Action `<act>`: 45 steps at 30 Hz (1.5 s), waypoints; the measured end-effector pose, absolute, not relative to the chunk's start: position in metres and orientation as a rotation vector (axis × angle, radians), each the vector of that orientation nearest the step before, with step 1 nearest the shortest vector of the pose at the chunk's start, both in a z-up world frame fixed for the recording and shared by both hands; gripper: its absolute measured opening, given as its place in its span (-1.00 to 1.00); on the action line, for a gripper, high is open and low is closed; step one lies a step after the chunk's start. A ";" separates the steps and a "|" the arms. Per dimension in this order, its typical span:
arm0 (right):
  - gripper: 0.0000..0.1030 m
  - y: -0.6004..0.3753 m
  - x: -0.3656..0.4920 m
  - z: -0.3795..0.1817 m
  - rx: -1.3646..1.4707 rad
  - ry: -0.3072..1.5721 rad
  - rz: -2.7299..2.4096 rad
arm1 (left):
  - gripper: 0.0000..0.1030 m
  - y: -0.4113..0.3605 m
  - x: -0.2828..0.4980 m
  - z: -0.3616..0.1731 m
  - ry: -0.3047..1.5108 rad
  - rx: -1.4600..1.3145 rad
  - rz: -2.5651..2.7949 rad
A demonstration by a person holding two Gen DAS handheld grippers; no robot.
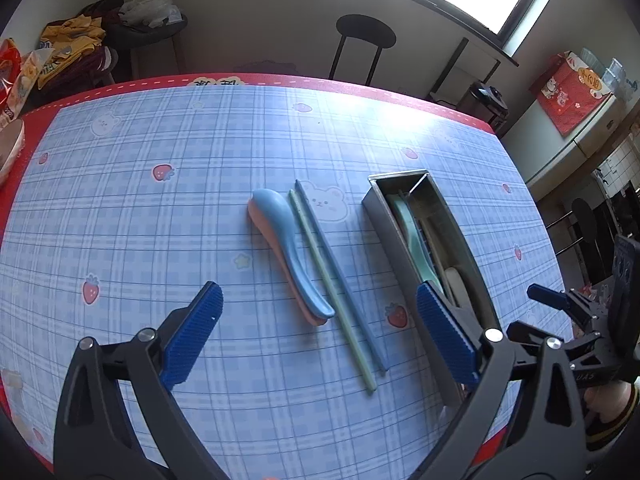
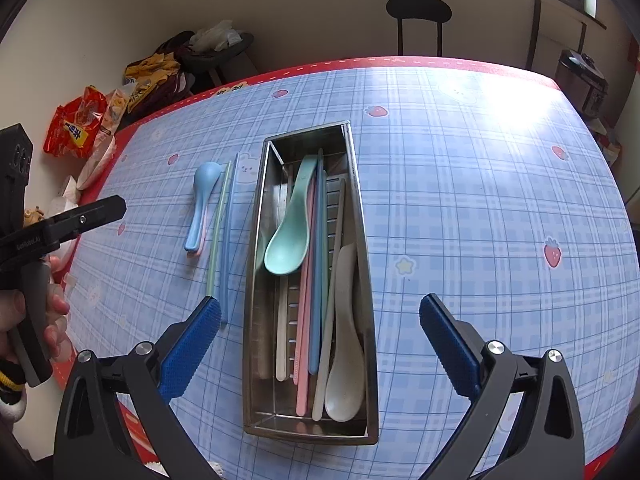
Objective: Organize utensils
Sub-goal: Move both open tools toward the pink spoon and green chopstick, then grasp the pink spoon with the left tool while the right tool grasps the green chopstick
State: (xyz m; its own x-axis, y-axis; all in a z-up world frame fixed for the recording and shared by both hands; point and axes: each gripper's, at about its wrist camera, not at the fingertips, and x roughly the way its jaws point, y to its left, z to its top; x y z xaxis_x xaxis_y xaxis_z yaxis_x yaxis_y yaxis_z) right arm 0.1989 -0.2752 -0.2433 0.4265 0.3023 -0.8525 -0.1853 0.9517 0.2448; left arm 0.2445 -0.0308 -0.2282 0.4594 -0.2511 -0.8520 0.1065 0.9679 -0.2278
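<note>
- The left hand-held gripper (image 1: 318, 338) is hanging above the counter (image 1: 120, 208) with its two blue-padded fingers (image 1: 192, 338) spread wide and nothing between them.
- The right hand-held gripper (image 2: 320, 350) is likewise standing wide, with nothing gripped, hovering over the near end of a metal tray (image 2: 256, 280).
- The counter is wearing a blue plaid cloth printed with strawberries and bears, edged in red.
- The metal tray, long and narrow, is sitting on the cloth with its length running away from the viewer.
- Inside the tray, a mint-green spoon (image 2: 290, 236) is lying bowl toward the viewer, on top of the other pieces.
- A cream spoon (image 2: 346, 352) is lying along the tray's right side, its bowl at the near end.
- A pink chopstick (image 2: 305, 320), a blue chopstick (image 2: 318, 280) and a white chopstick (image 2: 282, 340) are lying lengthwise in the tray beside the spoons.
- Outside the tray, just to its left on the cloth, a blue spoon (image 1: 286, 236) is resting on a pink spoon (image 1: 256, 216), whose edge is peeking out underneath.
- Just beside that pair, between them and the tray, a loose green chopstick (image 1: 330, 280) and a loose blue chopstick (image 1: 346, 280) are lying side by side.
- In the right wrist view, a person's hand (image 2: 36, 312) is gripping the left tool's handle at the left edge.
- A black stool (image 1: 366, 34) is standing beyond the counter's far edge, under a bright window.
</note>
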 end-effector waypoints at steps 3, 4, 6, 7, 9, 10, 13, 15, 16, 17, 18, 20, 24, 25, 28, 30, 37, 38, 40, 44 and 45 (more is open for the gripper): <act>0.89 -0.259 0.204 -0.242 0.067 1.094 0.318 | 0.89 -0.023 0.239 -0.234 1.063 -0.133 -0.208; 0.89 -0.254 0.206 -0.241 0.048 1.096 0.325 | 0.89 -0.020 0.239 -0.237 1.059 -0.136 -0.205; 0.89 -0.242 0.210 -0.242 0.005 1.106 0.340 | 0.89 -0.014 0.239 -0.241 1.050 -0.144 -0.195; 0.89 -0.236 0.212 -0.242 -0.013 1.109 0.347 | 0.89 -0.011 0.239 -0.242 1.041 -0.149 -0.195; 0.89 -0.223 0.217 -0.243 -0.054 1.112 0.360 | 0.89 -0.004 0.241 -0.244 1.032 -0.157 -0.190; 0.89 -0.217 0.220 -0.243 -0.077 1.113 0.364 | 0.89 0.000 0.241 -0.245 1.029 -0.164 -0.193; 0.89 -0.197 0.228 -0.245 -0.125 1.121 0.397 | 0.89 0.014 0.244 -0.250 1.025 -0.183 -0.201; 0.88 -0.184 0.235 -0.248 -0.147 1.131 0.419 | 0.89 0.024 0.247 -0.255 1.032 -0.194 -0.200; 0.88 -0.177 0.238 -0.250 -0.158 1.136 0.428 | 0.89 0.029 0.249 -0.257 1.038 -0.204 -0.201; 0.84 -0.172 0.242 -0.252 -0.169 1.140 0.436 | 0.89 0.034 0.251 -0.261 1.048 -0.217 -0.198; 0.74 -0.166 0.245 -0.255 -0.179 1.147 0.446 | 0.89 0.040 0.253 -0.265 1.057 -0.233 -0.196; 0.64 -0.153 0.252 -0.259 -0.196 1.164 0.462 | 0.89 0.051 0.257 -0.272 1.072 -0.263 -0.182; 0.49 -0.131 0.263 -0.267 -0.232 1.177 0.484 | 0.89 0.064 0.264 -0.283 1.086 -0.287 -0.187; 0.45 -0.125 0.266 -0.269 -0.244 1.182 0.488 | 0.89 0.065 0.266 -0.285 1.088 -0.288 -0.193; 0.26 -0.112 0.269 -0.277 -0.296 1.203 0.488 | 0.89 0.063 0.273 -0.289 1.099 -0.295 -0.213; 0.11 -0.108 0.269 -0.282 -0.324 1.216 0.489 | 0.86 0.061 0.279 -0.292 1.099 -0.304 -0.234; -0.38 -0.105 0.272 -0.295 -0.360 1.261 0.482 | -0.04 0.050 0.295 -0.304 1.112 -0.371 -0.282; -0.50 -0.105 0.272 -0.296 -0.366 1.264 0.480 | -0.18 0.048 0.296 -0.306 1.112 -0.372 -0.293; -0.62 -0.104 0.273 -0.299 -0.380 1.269 0.478 | -0.33 0.043 0.298 -0.309 1.111 -0.363 -0.317; -0.67 -0.100 0.276 -0.306 -0.389 1.287 0.464 | -0.50 0.032 0.303 -0.315 1.117 -0.356 -0.352; -0.67 -0.101 0.277 -0.307 -0.375 1.293 0.465 | -0.50 0.030 0.305 -0.317 1.122 -0.360 -0.355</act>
State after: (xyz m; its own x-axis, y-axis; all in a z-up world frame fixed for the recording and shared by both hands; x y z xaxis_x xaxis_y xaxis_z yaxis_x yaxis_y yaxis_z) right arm 0.2767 -0.1007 -0.3067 0.2056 0.1191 -0.9714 -0.5271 0.8497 -0.0074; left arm 0.3050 0.0301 -0.3168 0.3908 -0.4495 -0.8032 0.0942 0.8876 -0.4509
